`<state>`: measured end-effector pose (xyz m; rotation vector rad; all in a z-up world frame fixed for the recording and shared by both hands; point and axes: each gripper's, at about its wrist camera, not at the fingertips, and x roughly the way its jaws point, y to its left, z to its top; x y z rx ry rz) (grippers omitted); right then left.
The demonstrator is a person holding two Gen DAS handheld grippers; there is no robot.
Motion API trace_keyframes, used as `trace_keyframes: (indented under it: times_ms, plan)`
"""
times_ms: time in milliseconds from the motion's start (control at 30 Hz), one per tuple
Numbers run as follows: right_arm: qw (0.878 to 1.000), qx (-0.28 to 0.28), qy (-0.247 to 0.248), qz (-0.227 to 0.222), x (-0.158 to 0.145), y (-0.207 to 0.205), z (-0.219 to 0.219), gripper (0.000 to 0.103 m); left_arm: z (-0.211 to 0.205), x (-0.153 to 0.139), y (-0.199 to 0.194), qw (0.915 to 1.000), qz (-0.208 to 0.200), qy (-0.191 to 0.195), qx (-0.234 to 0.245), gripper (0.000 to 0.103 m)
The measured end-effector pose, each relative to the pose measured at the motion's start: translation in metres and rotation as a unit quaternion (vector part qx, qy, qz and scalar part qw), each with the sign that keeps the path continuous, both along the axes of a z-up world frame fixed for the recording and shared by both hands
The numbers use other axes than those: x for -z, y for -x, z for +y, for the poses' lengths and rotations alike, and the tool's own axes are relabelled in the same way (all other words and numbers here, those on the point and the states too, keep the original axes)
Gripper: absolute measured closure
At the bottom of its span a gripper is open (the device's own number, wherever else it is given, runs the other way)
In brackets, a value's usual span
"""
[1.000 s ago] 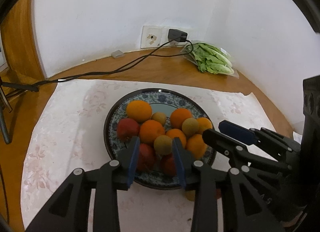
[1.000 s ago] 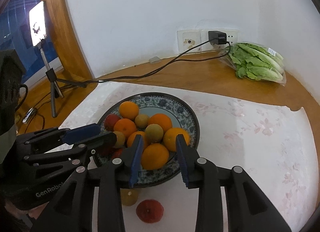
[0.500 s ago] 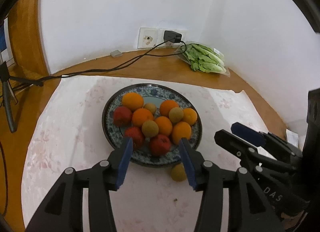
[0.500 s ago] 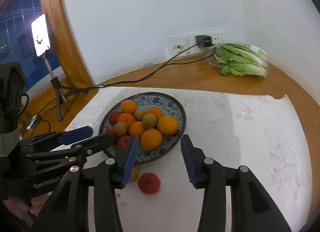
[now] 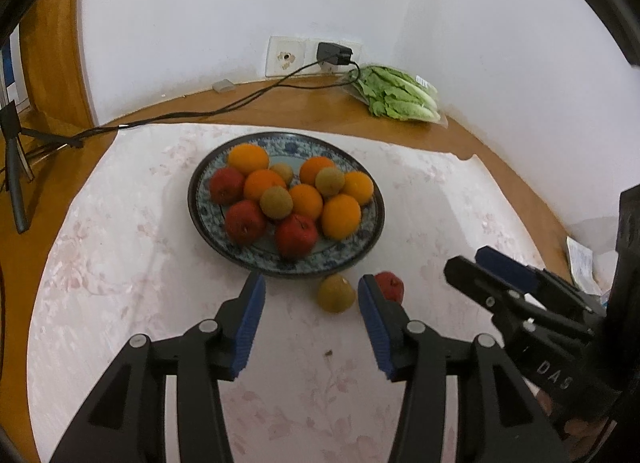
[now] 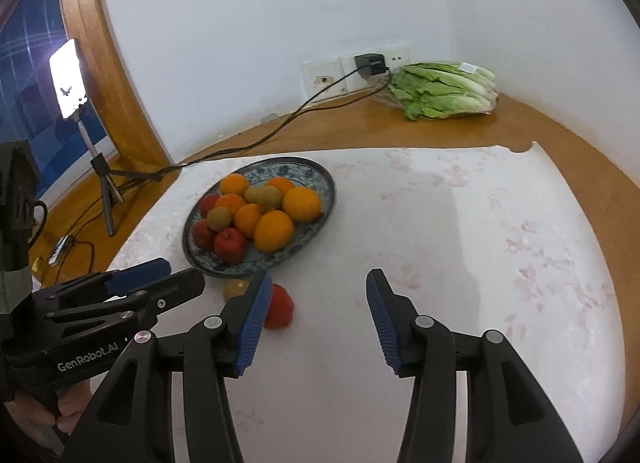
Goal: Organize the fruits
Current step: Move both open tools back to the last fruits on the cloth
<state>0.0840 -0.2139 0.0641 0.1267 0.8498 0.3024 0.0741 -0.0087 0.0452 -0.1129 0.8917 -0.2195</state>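
Note:
A blue patterned plate [image 5: 208, 219] [image 6: 320, 179] holds several oranges, red apples and small brownish fruits. Two loose fruits lie on the cloth just in front of it: a yellow-brown one [image 5: 336, 293] [image 6: 236, 288] and a red one [image 5: 390, 285] [image 6: 280, 305]. My left gripper [image 5: 310, 297] is open and empty, hovering short of the plate's near rim, with the yellow-brown fruit between its fingertips' line. My right gripper [image 6: 316, 291] is open and empty, to the right of the loose fruits; the red fruit is partly behind its left finger.
A pale flowered cloth [image 6: 480, 243] covers the round wooden table [image 5: 312, 111]. A bag of lettuce [image 5: 400, 97] [image 6: 444, 91] lies at the back by the wall sockets. A black cable [image 5: 192, 115] runs along the back. A phone on a tripod [image 6: 70, 83] stands at the left.
Both grippers have drawn back and up from the plate and opened wider. The two loose fruits in front of the plate now show in both views.

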Motion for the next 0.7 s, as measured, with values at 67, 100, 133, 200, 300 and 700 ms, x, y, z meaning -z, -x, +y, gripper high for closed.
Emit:
trace_keyframes:
  times_ms: [67,100,133,200,300,700]
  plan:
    - [1.0,0.004,-0.007,0.004,0.002,0.002,-0.006,0.053,-0.003,0.004,0.001,1.0,0.004,-0.004,0.0,0.052]
    - [1.0,0.006,-0.009,0.005,0.003,0.002,-0.008,0.053,-0.005,0.006,0.001,1.0,0.006,-0.006,0.001,0.052]
    - [1.0,0.008,-0.011,0.007,0.004,0.003,-0.009,0.053,-0.006,0.007,0.001,0.9999,0.007,-0.009,0.002,0.052]
    - [1.0,0.012,-0.014,0.009,0.006,0.003,-0.012,0.053,-0.01,0.011,0.0,0.9999,0.008,-0.014,0.003,0.052]
    - [1.0,0.015,-0.02,0.012,0.008,0.003,-0.017,0.053,-0.015,0.015,-0.001,0.9997,0.011,-0.021,0.005,0.052]
    - [0.999,0.02,-0.033,0.016,0.013,0.002,-0.023,0.053,-0.023,0.03,-0.008,0.9992,0.026,-0.03,0.005,0.059]
